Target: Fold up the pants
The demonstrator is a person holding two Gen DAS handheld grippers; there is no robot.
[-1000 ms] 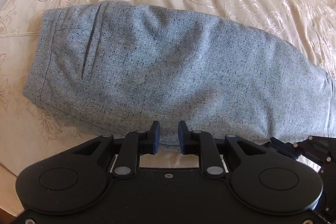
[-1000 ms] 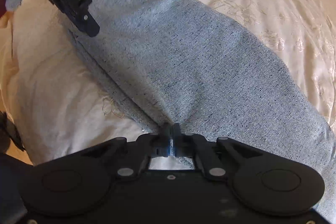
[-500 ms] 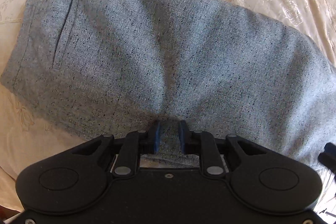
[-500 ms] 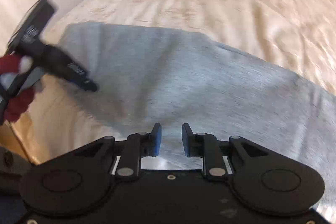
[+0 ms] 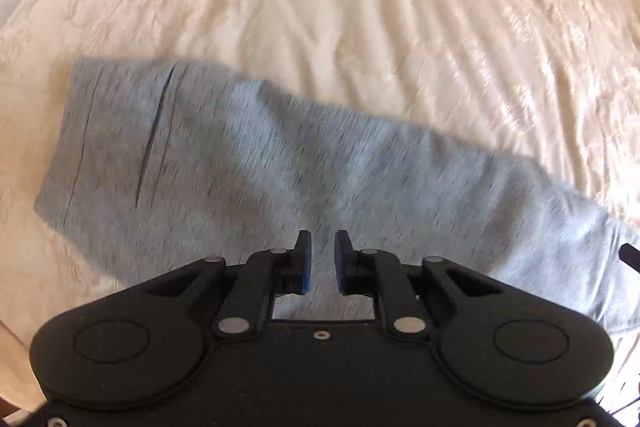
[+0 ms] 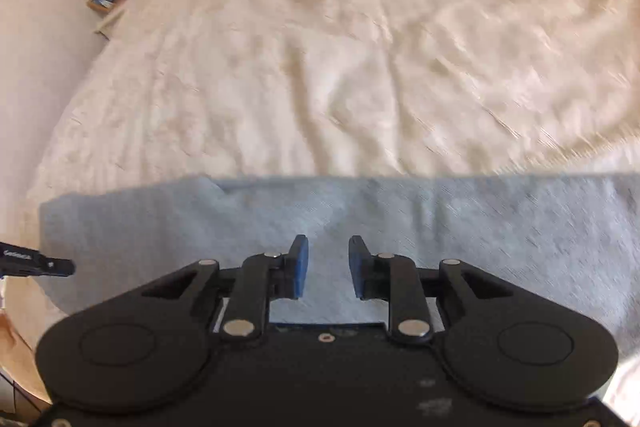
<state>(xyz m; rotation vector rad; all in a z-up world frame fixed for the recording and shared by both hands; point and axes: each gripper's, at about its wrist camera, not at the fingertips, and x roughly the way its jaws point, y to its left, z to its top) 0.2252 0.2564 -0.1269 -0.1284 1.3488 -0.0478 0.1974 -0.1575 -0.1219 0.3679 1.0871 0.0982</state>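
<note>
Right tool [image 6: 324,266], previously clamping pants [image 6: 480,227], opening

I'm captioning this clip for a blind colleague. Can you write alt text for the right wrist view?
Grey pants lie folded in a band across a cream bedspread. The right hand-held gripper hangs over them, jaws opening, nothing between them.

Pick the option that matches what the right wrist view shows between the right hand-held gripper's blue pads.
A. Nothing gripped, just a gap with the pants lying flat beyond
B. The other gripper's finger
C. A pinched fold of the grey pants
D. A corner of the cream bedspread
A: the right hand-held gripper has its jaws apart and opening, and the grey pants lie flat on the cream bedspread beyond them, ungripped.
</note>
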